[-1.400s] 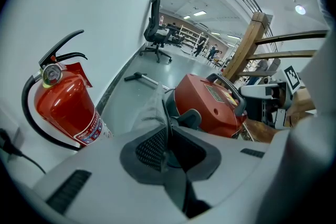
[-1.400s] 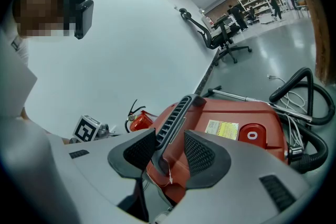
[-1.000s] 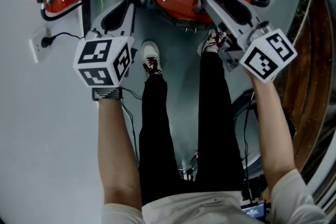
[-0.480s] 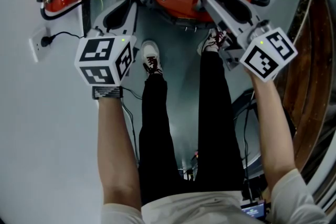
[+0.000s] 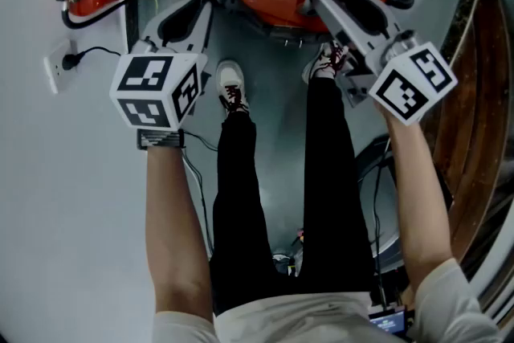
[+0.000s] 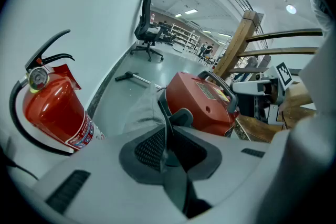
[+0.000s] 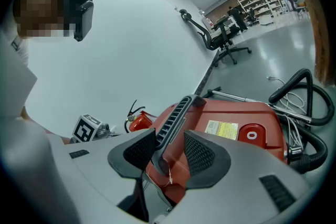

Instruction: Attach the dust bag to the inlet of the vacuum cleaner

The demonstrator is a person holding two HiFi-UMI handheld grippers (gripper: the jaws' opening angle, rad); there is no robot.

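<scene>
L gripper (image 6: 167,144): jaws narrow and have just been opening. The thin edge of the dust bag (image 6: 137,110) stands btwn the pads, w/ a sliver of gap on its 3 o'clk side, so it is not nipped.

R gripper (image 7: 169,152): jaws part-open astride the handle (image 7: 170,118) of the vacuum cleaner (image 7: 236,110). Red shell shows btwn handle and the 3 o'clk pad, so it is not clamped.

Bag location: slumped against the vacuum's 9 o'clk side in the head view, btwn it and the fire extinguisher (image 6: 52,113). It is not fitted. The inlet is prob. the dark rounded part just beyond the L jaws, but the view is too cramped to confirm.

Step in hand, as judged: getting a sound hold at the bag mouth. Recommend:
- Close L on the edge squarely, well into the pads, not at the tips.
- Firm up R on the handle first, so the body can't roll.
- Present the mouth flat-on to the inlet, not corner-first.

Materials:
- Bag: thin, limp grey sheet, creased, likely to fold under push.
- Pads: black, cross-hatched.
- Handle: black, ribbed, arched.
- Shell: hard, glossy red, rounded.
- Extinguisher: glossy red cylinder w/ black lever.

Beyond, at the vacuum's 3 o'clk in the R gripper view, is a black corrugated hose (image 7: 294,86). Far off, at 12 o'clk, an office chair (image 6: 147,34) stands by the wall.
</scene>
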